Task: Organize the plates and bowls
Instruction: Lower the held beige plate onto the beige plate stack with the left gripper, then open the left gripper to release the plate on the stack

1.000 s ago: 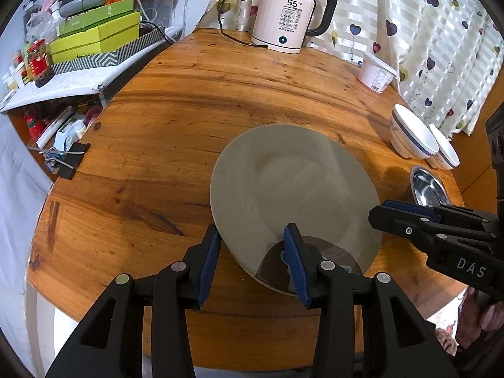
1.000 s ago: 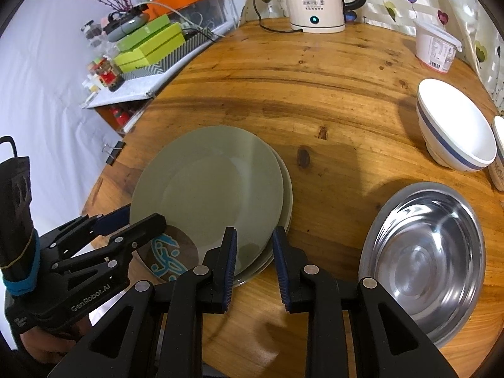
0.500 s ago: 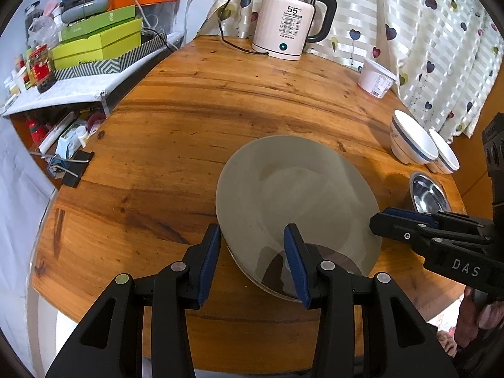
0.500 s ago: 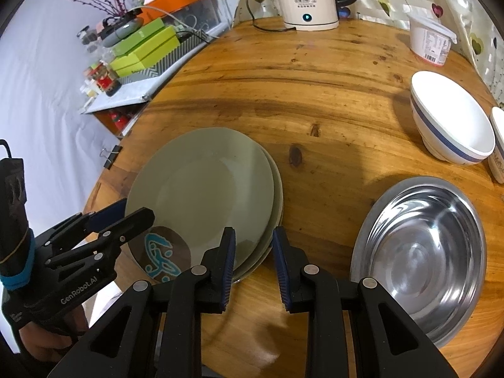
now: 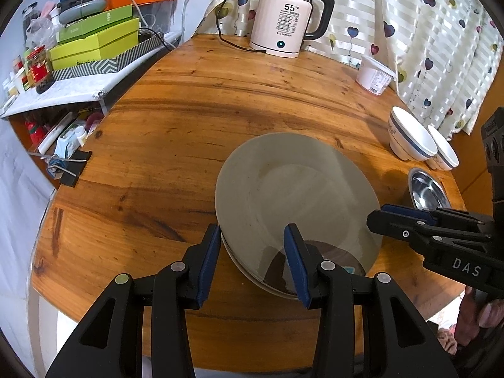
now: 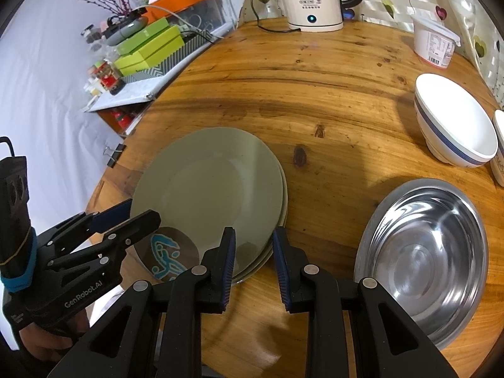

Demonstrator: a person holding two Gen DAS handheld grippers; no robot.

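Both my claws gape empty: left claw [image 5: 250, 260], right claw [image 6: 252, 263]; a clumsy nudge could shove the stacked plates [image 6: 214, 195] off the worktop [image 6: 330, 94] edge.

The left gripper [image 5: 249, 260] is held low at the near left, with its two fingers [image 5: 208, 260] apart and pointing to the far side. The right gripper [image 6: 252, 269] is held low at the near right, and its fingers [image 6: 227, 267] are apart too, with a smaller gap. The two grippers are near each other, side by side, not touching. A bit of the left hand [image 6: 47, 343] shows under its handle. A bit of the right hand [image 5: 475, 318] shows under the other handle.
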